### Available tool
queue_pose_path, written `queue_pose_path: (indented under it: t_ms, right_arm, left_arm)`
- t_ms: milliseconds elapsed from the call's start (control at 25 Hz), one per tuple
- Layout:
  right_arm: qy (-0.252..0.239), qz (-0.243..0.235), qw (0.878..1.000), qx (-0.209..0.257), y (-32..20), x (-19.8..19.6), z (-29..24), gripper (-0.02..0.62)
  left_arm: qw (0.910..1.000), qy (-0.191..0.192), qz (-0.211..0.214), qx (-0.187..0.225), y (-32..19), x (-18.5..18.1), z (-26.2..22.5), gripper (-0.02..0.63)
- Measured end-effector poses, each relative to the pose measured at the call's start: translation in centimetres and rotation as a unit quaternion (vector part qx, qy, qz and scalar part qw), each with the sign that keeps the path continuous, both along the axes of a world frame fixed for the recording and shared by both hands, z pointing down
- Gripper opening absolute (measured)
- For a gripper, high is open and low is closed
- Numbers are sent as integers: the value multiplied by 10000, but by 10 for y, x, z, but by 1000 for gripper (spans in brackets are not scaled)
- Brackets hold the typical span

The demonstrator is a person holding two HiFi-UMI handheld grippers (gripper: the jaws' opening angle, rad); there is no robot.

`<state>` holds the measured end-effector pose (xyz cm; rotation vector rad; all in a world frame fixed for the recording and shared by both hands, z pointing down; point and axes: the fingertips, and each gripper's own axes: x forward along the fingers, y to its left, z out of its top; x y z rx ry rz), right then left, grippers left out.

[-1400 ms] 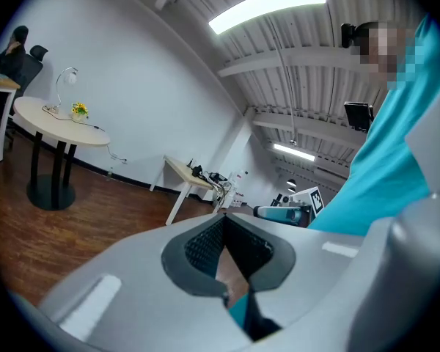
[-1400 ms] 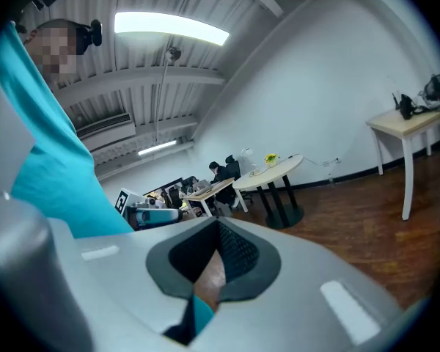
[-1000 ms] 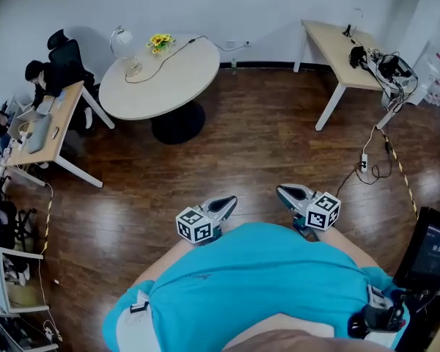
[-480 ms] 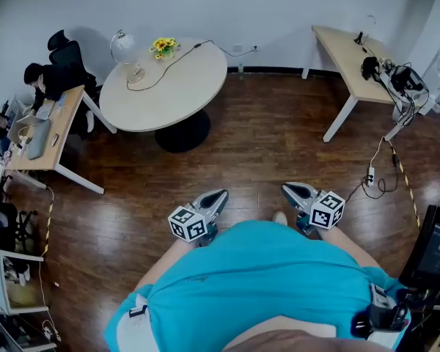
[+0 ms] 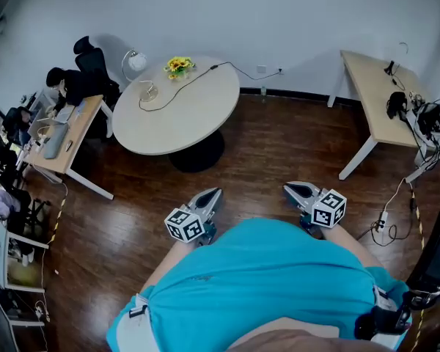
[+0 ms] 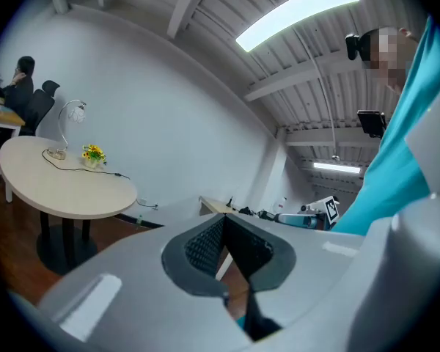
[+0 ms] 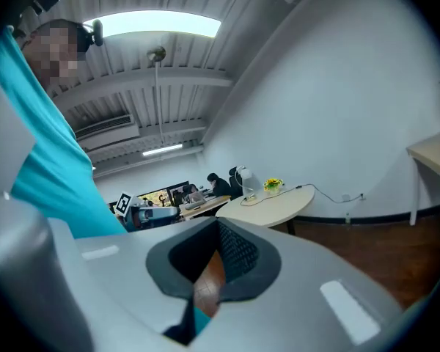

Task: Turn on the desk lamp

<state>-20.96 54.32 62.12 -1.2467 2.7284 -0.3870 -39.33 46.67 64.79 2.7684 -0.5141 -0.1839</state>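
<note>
Round desk (image 5: 183, 119) drifts right in view; left gripper (image 5: 213, 193) and right gripper (image 5: 288, 190) sit closed, empty, far from desk lamp (image 5: 136, 63), whose cable (image 5: 198, 75) could snag a reach.

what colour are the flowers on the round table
Yellow flowers, with a bit of green; the head view shows them best.

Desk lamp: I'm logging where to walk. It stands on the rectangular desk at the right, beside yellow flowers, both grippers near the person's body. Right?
The desk lamp stands on the round table, not the rectangular desk; the head view shows it. The yellow flowers sit beside it, and the left gripper and right gripper are near the person's body.
</note>
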Motion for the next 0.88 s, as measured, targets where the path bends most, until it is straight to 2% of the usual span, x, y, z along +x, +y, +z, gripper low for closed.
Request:
queue_pose_path:
  t_ms: [80,240,400,680,880]
  right_arm:
    - [93,-71,9999,89,-19,37,-9,2]
    - [-81,91,9999,95,-63,110,-19,2]
    - [-90,245,9996,123,-118,156,-23,2]
    - [36,701,9975,-20,-249,206,-15,2]
    - [-27,1148,9934,-41,-326,238,-23,2]
  left_arm:
    - [9998,54,-142,-112,-19,31,-4,20]
    - [9997,-164,-26,-153,-52,97,-12,20]
    - [9993,-191,83,-317,-112,147,-14,20]
    - [9966,-173,783,-164,-247,219,3,20]
    - [9886,-393,1453,-71,-331,263,-6,20]
